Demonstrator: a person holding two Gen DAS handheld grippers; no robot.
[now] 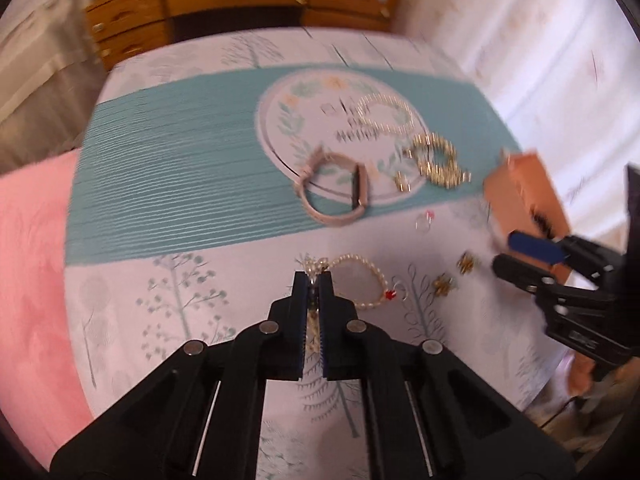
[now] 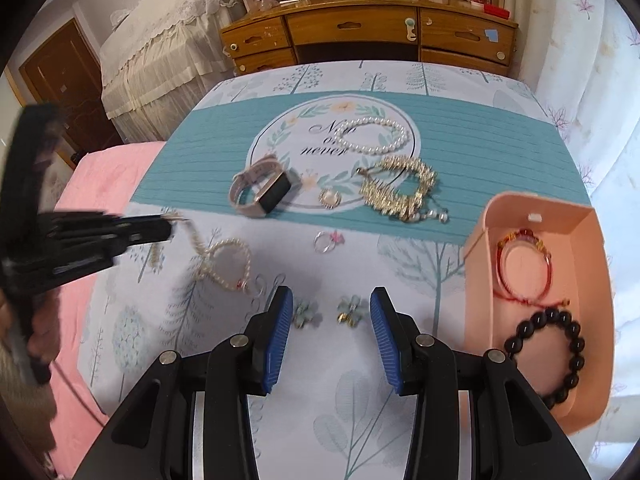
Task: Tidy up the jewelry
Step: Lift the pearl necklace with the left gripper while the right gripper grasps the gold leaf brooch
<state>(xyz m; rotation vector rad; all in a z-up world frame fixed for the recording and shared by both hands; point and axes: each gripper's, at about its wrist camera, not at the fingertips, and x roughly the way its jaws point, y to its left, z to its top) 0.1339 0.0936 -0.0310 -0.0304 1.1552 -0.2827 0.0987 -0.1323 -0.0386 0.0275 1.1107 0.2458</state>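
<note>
Pinching a small white pearl bracelet (image 1: 362, 282), the left gripper (image 1: 314, 280) sits narrow; the right gripper (image 2: 331, 312), at three o'clock, gapes wide over two pale flower earrings (image 2: 347, 309).

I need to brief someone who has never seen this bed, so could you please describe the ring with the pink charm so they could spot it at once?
Start at the teal band across the bedspread, with its round white medallion. Just below that medallion, on the pale tree-print cloth, lies the ring. Unlike the pearl ring above it on the medallion, it is a thin silver hoop with a small pink charm.
</note>
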